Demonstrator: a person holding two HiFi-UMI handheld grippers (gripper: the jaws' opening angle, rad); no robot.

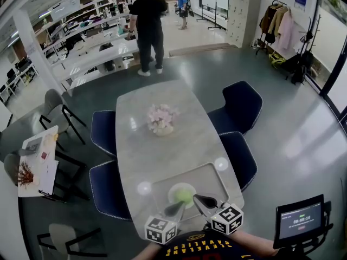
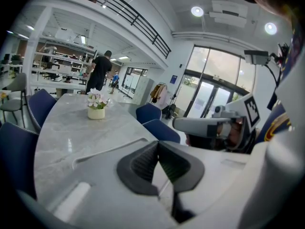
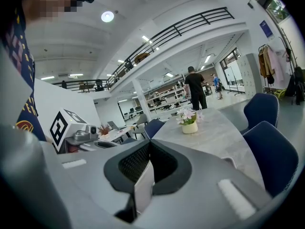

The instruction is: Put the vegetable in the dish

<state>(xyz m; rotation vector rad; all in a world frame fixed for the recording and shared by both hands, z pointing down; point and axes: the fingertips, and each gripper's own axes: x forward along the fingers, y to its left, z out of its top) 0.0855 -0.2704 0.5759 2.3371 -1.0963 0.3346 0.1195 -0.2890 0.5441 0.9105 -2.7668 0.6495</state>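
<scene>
A pale green round dish (image 1: pixel 181 193) sits on a shallow grey tray (image 1: pixel 162 180) at the near end of the marble table (image 1: pixel 162 99). A brighter green patch shows in the dish; I cannot tell whether it is the vegetable. My left gripper (image 1: pixel 174 207) hovers at the dish's near left edge and my right gripper (image 1: pixel 203 201) at its near right edge. In the left gripper view the left gripper (image 2: pixel 158 144) has its jaws closed together on nothing. The right gripper (image 3: pixel 150 143) looks the same in its own view. Neither gripper view shows the dish.
A pot of pink flowers (image 1: pixel 161 119) stands mid-table. Dark blue chairs (image 1: pixel 241 104) line both long sides. A tablet with a timer (image 1: pixel 300 221) stands at my near right. A person in black (image 1: pixel 147 26) stands beyond the table's far end.
</scene>
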